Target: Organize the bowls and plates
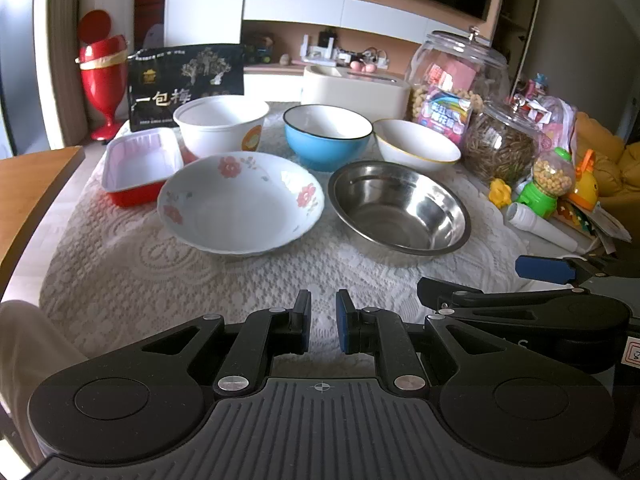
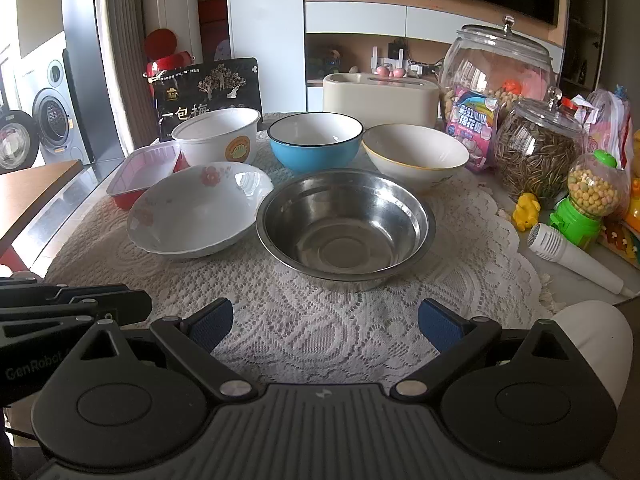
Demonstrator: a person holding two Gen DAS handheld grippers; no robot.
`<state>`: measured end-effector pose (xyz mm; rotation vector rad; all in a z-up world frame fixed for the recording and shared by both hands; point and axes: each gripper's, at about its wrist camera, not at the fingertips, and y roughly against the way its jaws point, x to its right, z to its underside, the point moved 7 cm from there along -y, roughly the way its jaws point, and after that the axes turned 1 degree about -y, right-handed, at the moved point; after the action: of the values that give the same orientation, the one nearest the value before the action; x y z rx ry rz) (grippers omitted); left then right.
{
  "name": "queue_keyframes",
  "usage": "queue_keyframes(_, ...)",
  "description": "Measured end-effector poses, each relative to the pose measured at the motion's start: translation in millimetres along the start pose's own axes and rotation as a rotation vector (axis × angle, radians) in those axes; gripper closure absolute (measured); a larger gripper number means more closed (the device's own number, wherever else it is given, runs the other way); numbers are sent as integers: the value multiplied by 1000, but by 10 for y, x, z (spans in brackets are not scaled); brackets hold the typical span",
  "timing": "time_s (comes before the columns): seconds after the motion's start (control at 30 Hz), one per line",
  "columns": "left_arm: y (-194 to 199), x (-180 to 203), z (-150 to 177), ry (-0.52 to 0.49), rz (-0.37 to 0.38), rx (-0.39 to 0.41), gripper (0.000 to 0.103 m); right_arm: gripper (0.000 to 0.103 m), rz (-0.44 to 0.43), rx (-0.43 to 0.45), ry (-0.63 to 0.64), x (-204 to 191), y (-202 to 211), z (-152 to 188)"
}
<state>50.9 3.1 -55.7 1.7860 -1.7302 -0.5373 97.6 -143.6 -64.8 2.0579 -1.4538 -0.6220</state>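
My left tool point(image 1: 322, 328) is closed on nothing; my right tool point(image 2: 326, 326) gapes wide, empty. From it, the dented steel bowl point(image 2: 346, 224) sits at twelve o'clock and the scalloped floral plate point(image 2: 198, 210) at eleven, on the lace-covered desk point(image 2: 320, 332). I'd pinch the thin, slick rim squarely.

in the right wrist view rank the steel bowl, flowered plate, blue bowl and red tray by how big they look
1. steel bowl, though it is nearest the camera
2. flowered plate
3. blue bowl
4. red tray, partly hidden behind the plate, so unsure
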Motion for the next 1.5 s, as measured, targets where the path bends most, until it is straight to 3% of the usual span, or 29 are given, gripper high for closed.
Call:
queue_keyframes(1.1,-3,-16,1,-3,-4,-5,87,3,-1,5,-2,10,4,-10)
queue_keyframes(1.27,-56,0,-120,-19,-10,1,87,3,-7,29,1,86,-21,-120)
queue_keyframes(1.37,-131,9,-291,-29,17,11,87,3,-6,60,-9,197,-67,-255)
queue_keyframes(1.5,-314,-36,-590,-18,138,6,87,3,9,66,-62,453,-230,-445)
